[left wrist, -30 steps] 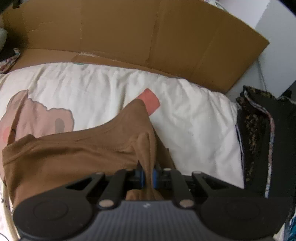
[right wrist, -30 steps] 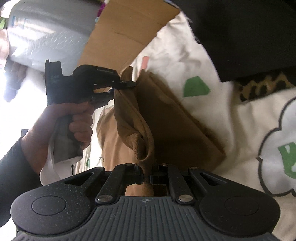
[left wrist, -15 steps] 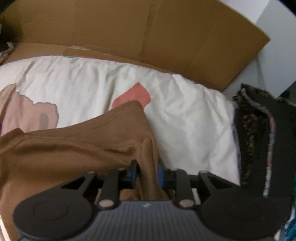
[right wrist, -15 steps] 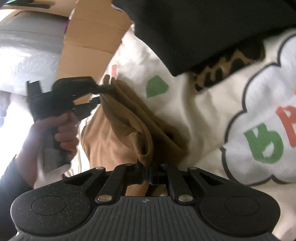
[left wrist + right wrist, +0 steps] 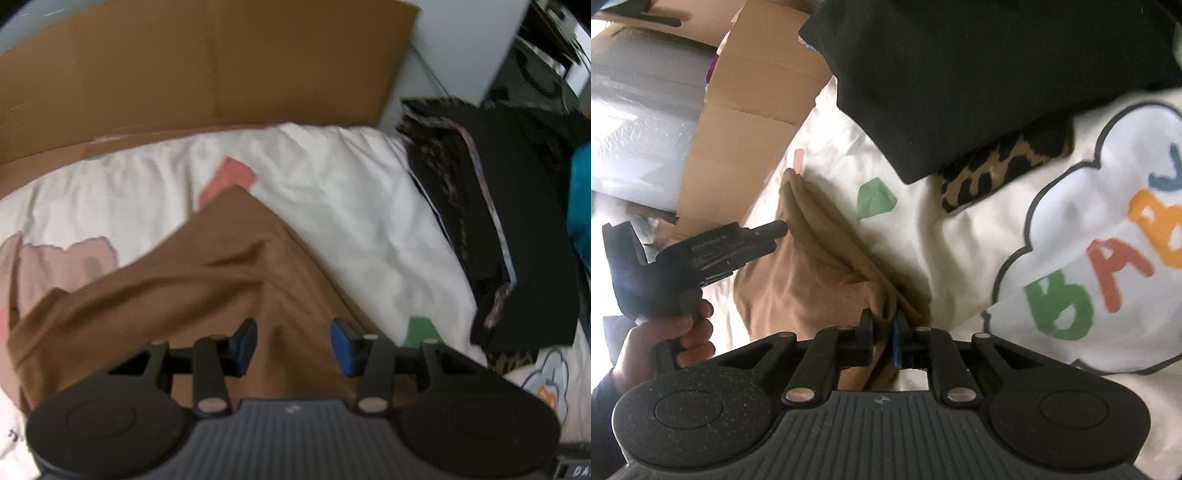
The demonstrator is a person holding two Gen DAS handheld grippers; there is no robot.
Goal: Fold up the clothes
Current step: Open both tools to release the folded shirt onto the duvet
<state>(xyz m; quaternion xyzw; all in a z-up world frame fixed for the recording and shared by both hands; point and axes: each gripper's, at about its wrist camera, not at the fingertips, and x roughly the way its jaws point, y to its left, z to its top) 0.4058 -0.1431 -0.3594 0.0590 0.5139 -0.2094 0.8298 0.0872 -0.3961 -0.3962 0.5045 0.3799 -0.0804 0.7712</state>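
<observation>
We've got the left gripper (image 5: 293, 341) opening wide over the brown shirt (image 5: 207, 280), right gripper (image 5: 883, 334) opening w/ a fold between its narrow jaws.

Left gripper (image 5: 293, 341): pointed steeply downward; jaws opening, blue pads (image 5: 341, 347) standing well apart, nothing pressed between them, brown cloth lying loose beneath the gap. Seen from the right wrist camera, the same gripper (image 5: 777, 230) reached in from the left edge, its black body tilted, fingertips near the far end of the brown fold.

Left hand (image 5: 670, 341): wrapped around the gripper's handle, fingers curled about the grip, a dark sleeve at the wrist.

Right gripper (image 5: 884, 332): pointed downward at a shallower slant; jaws narrowly parted and opening, a fold of brown cloth between the pads.
</observation>
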